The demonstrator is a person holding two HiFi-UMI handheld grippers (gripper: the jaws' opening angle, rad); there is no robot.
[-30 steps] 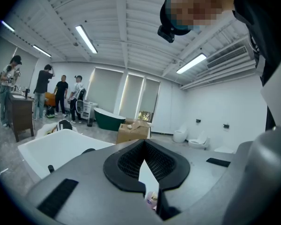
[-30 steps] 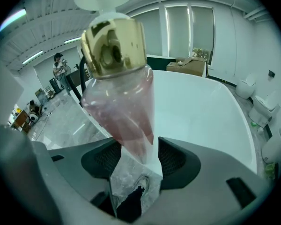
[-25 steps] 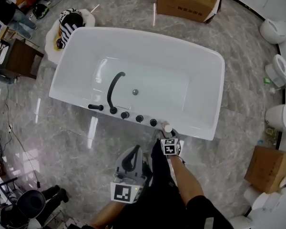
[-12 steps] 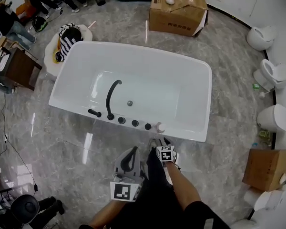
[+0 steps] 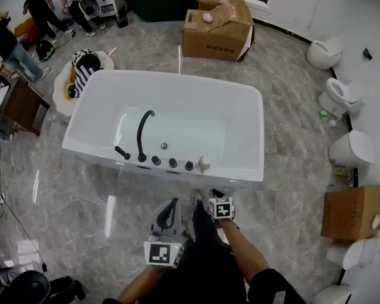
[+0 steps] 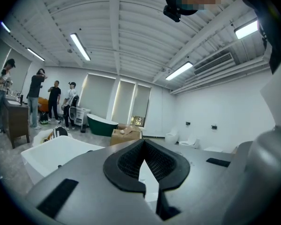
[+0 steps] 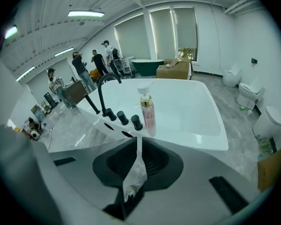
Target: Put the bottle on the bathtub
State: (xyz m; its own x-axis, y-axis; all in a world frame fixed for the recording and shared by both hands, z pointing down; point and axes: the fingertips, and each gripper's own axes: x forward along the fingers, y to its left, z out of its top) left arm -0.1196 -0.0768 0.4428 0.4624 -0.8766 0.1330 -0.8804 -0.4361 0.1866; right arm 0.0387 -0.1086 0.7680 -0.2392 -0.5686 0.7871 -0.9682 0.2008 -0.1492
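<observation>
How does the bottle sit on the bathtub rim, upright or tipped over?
Upright. The bottle stands on the bathtub, on its near rim beside the black knobs, its pump head on top.

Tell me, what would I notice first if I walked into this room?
The big white bathtub in the middle of the grey floor grabs the eye first. On its near rim stands a pink bottle, upright, right beside a row of black knobs and a curved black tap. Along the right wall sits a line of white toilets.
</observation>
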